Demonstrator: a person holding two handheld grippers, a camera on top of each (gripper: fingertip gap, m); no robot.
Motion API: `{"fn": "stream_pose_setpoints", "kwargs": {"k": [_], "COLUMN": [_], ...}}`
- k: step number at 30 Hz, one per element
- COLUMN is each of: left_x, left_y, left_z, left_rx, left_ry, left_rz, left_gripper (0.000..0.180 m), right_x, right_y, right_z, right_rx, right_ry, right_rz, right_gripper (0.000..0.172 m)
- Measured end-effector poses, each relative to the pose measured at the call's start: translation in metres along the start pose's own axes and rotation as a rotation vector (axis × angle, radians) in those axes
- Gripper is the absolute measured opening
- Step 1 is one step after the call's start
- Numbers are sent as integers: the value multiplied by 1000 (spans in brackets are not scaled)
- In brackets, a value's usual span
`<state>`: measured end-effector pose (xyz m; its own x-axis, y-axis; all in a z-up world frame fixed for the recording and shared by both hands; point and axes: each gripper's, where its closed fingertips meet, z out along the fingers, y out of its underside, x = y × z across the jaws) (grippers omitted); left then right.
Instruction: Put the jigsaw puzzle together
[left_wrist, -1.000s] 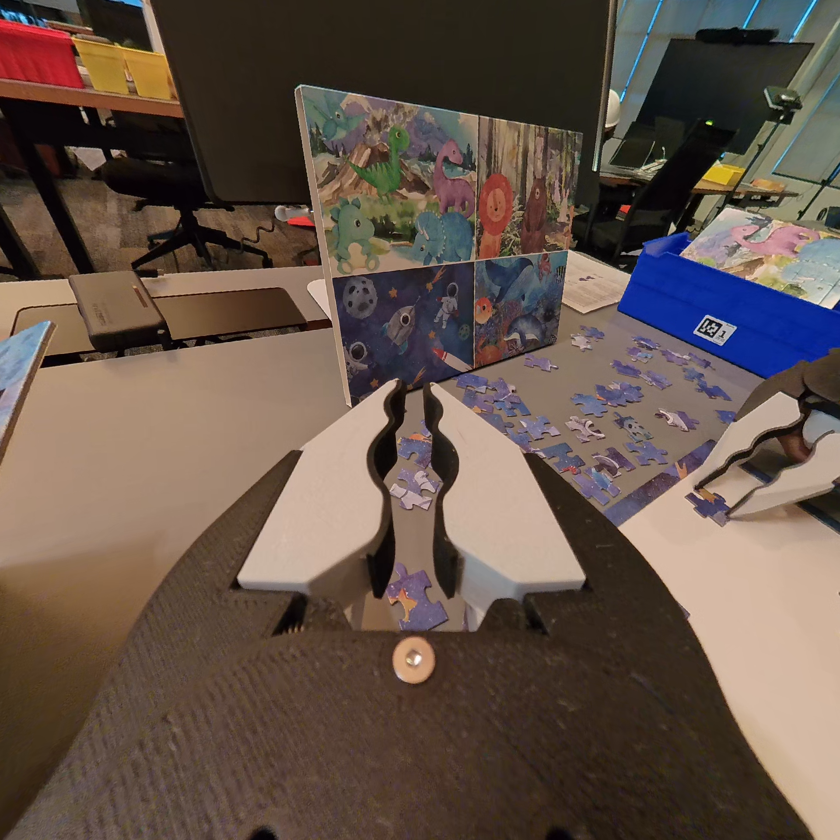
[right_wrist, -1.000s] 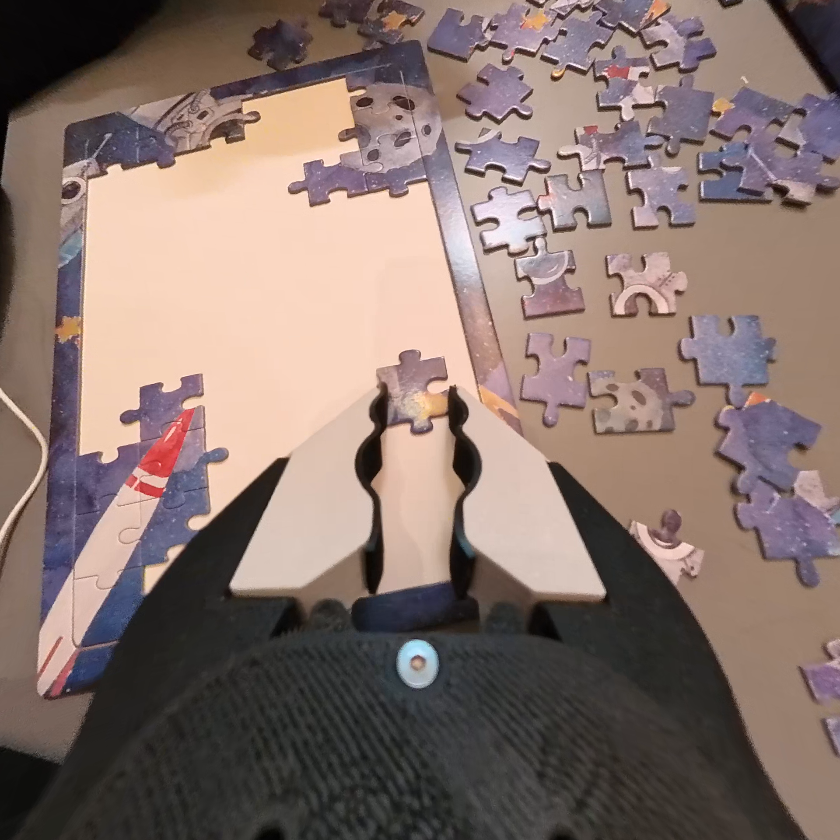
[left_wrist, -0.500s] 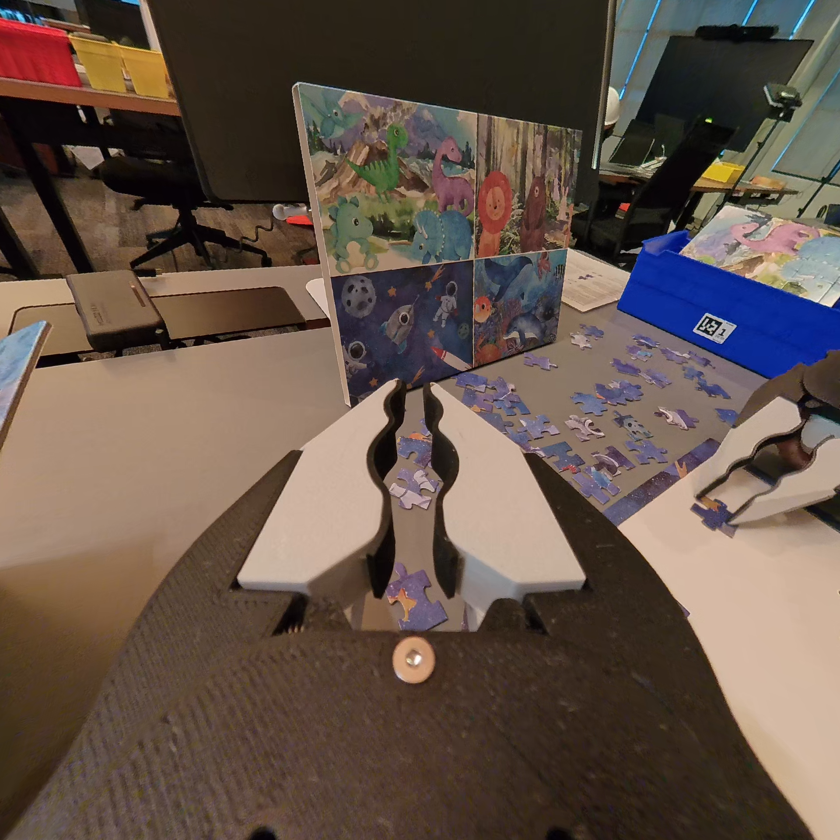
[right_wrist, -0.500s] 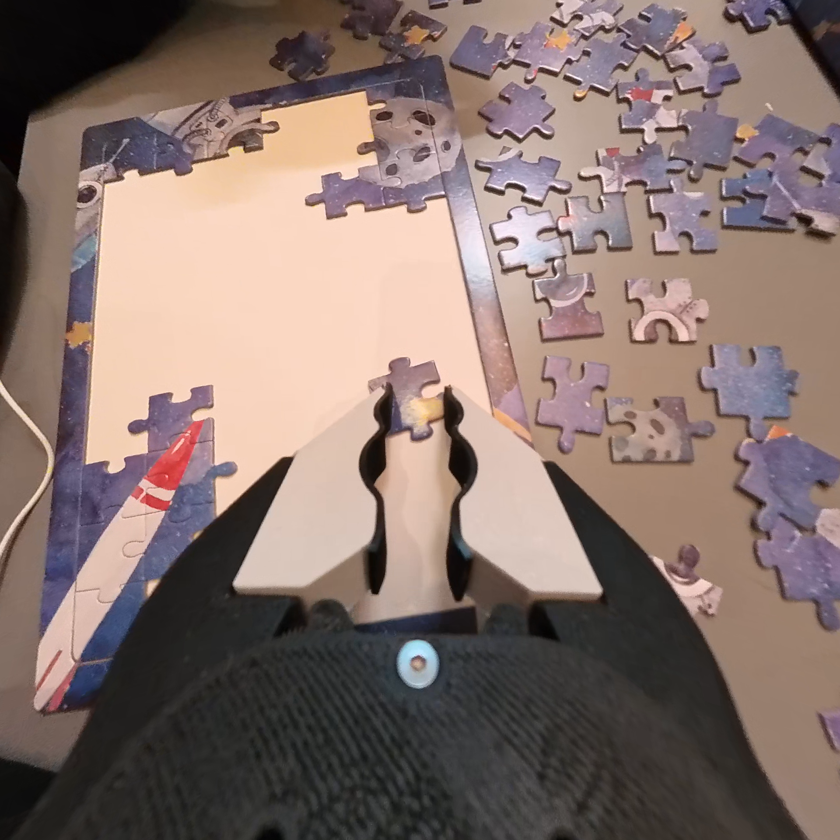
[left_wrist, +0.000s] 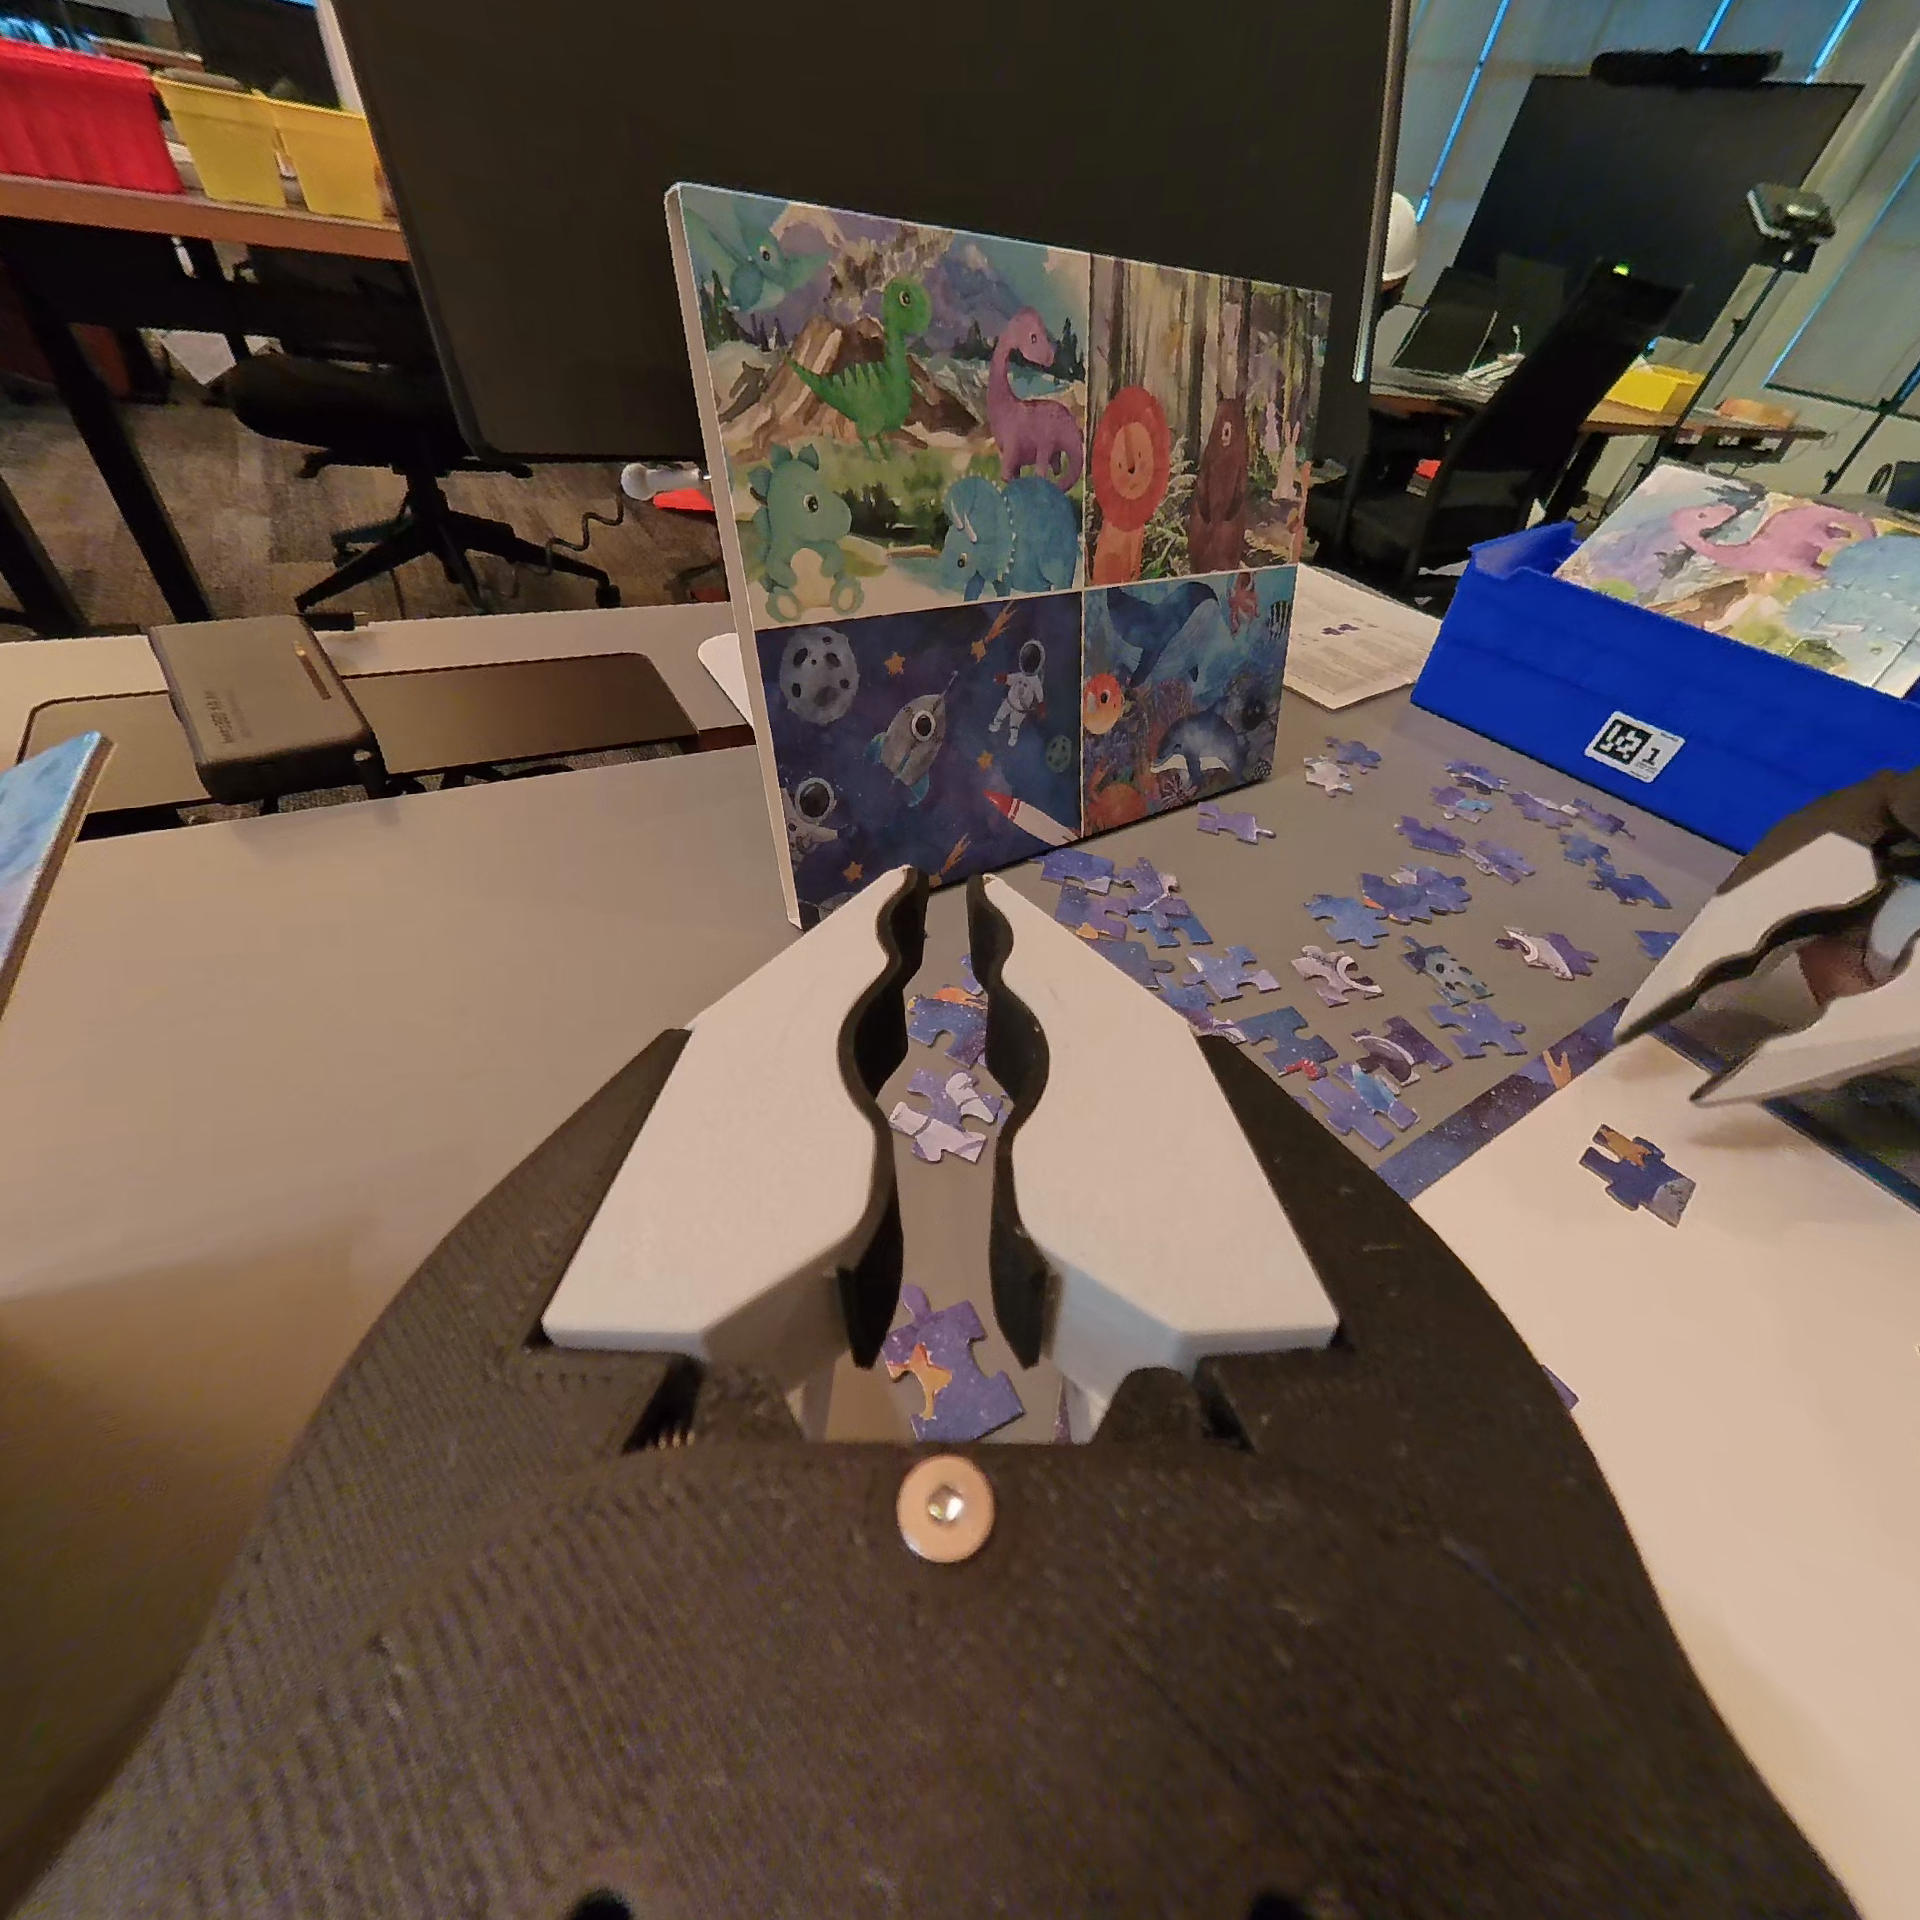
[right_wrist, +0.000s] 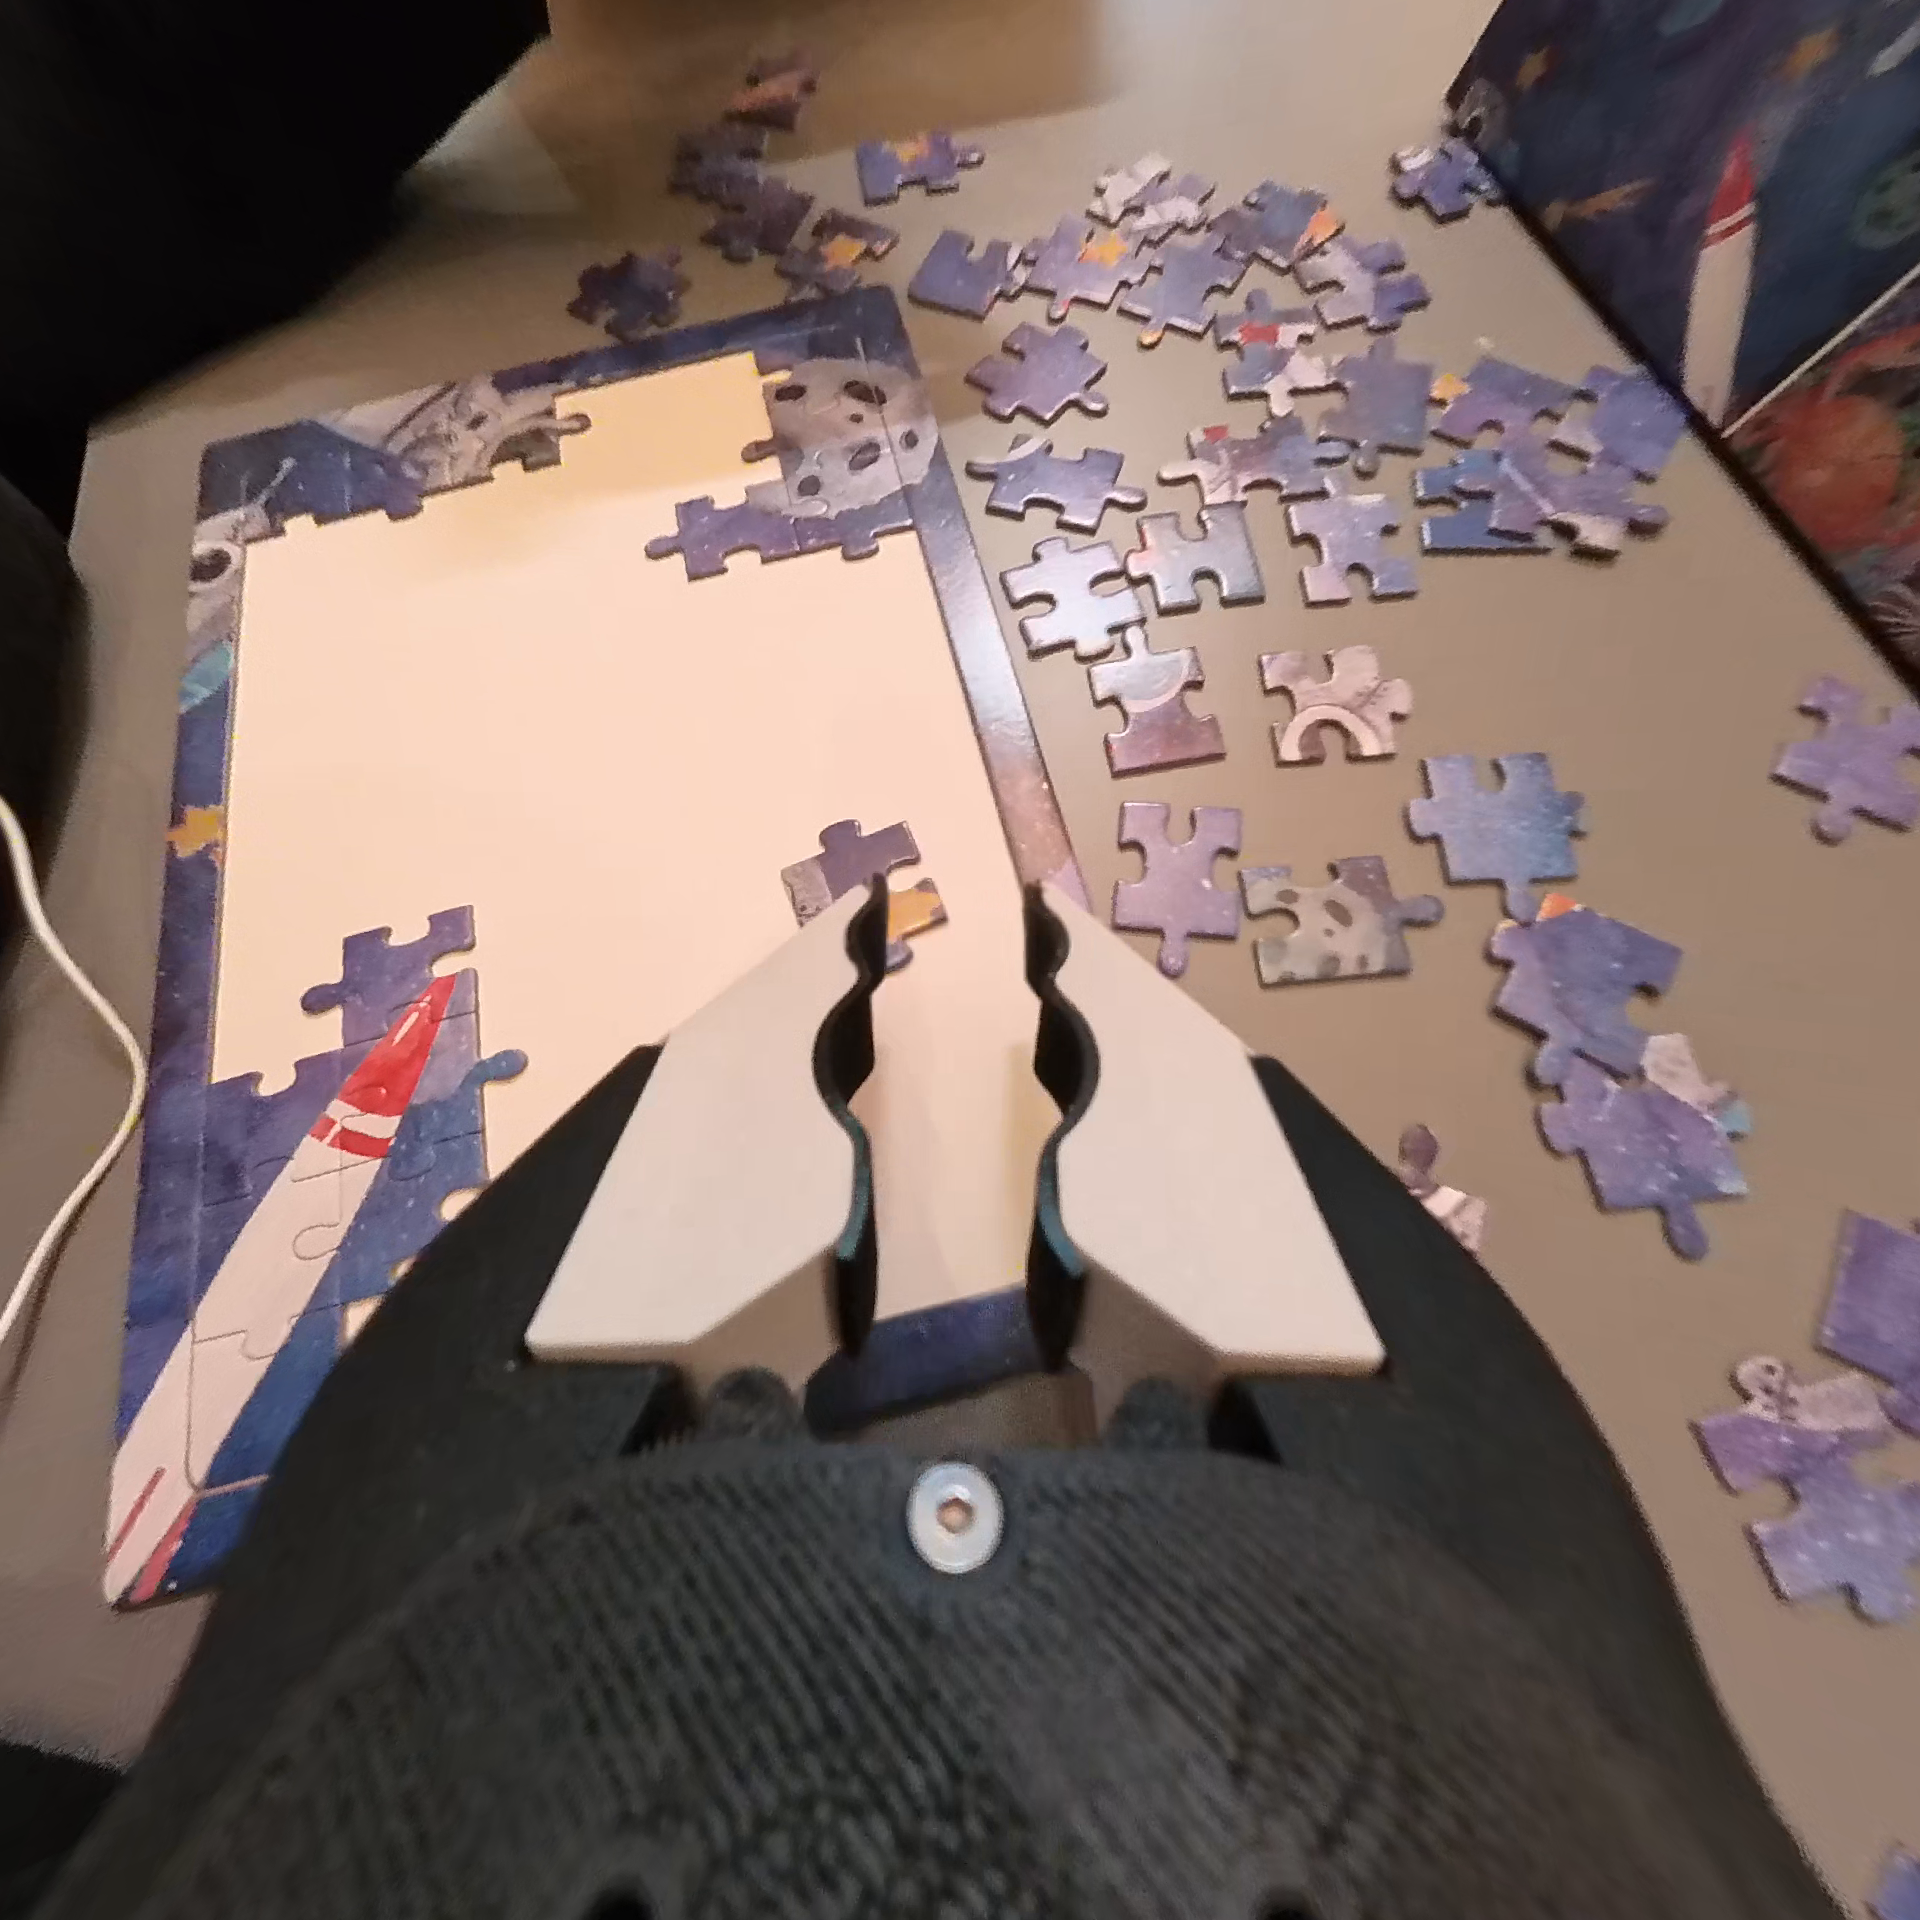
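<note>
A loose dark-blue puzzle piece (right_wrist: 860, 883) with an orange patch lies flat on the bare cream inside of the puzzle tray (right_wrist: 977, 582), near the tray's right border. The right hand-held gripper (right_wrist: 954, 902) hangs just above it with its fingers apart and nothing between them; the left fingertip (right_wrist: 868, 904) overlaps the piece in the right wrist view, while the left wrist view shows the piece (left_wrist: 1636, 1172) lying clear of that gripper (left_wrist: 1662, 1060). Part of the tray is filled: a red-and-white rocket (right_wrist: 312, 1174) at the lower left and a grey moon (right_wrist: 852, 447) at the top. To the right of the tray, many loose blue and purple pieces (right_wrist: 1330, 499) are scattered over the grey bench (right_wrist: 1558, 727). The left hand-held gripper (left_wrist: 948, 891) is held over the bench with its fingers nearly together, a narrow slit between the tips, gripping nothing. Beyond it stands an upright puzzle box (left_wrist: 997, 540) printed with four pictures: dinosaurs, forest animals, space and sea life. Farther right sits a blue bin (left_wrist: 1621, 665) with a black-and-white square-code sticker (left_wrist: 1633, 744) that also bears a digit, and beside the box lies a printed paper sheet (left_wrist: 1351, 649) whose text is too small to read.
</note>
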<state>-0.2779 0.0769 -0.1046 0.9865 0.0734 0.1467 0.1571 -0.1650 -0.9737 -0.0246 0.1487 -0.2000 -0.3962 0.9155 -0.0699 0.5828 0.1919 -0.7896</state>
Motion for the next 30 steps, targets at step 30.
{"fn": "stream_pose_setpoints", "kwargs": {"k": [30], "left_x": [0], "left_y": [1], "left_z": [1], "left_rx": [-6], "left_ry": [1], "left_rz": [2], "left_gripper": [6], "right_x": [-17], "right_y": [18], "right_z": [24], "right_rx": [-125], "right_ry": [-41], "right_rz": [-100], "right_gripper": [34]}}
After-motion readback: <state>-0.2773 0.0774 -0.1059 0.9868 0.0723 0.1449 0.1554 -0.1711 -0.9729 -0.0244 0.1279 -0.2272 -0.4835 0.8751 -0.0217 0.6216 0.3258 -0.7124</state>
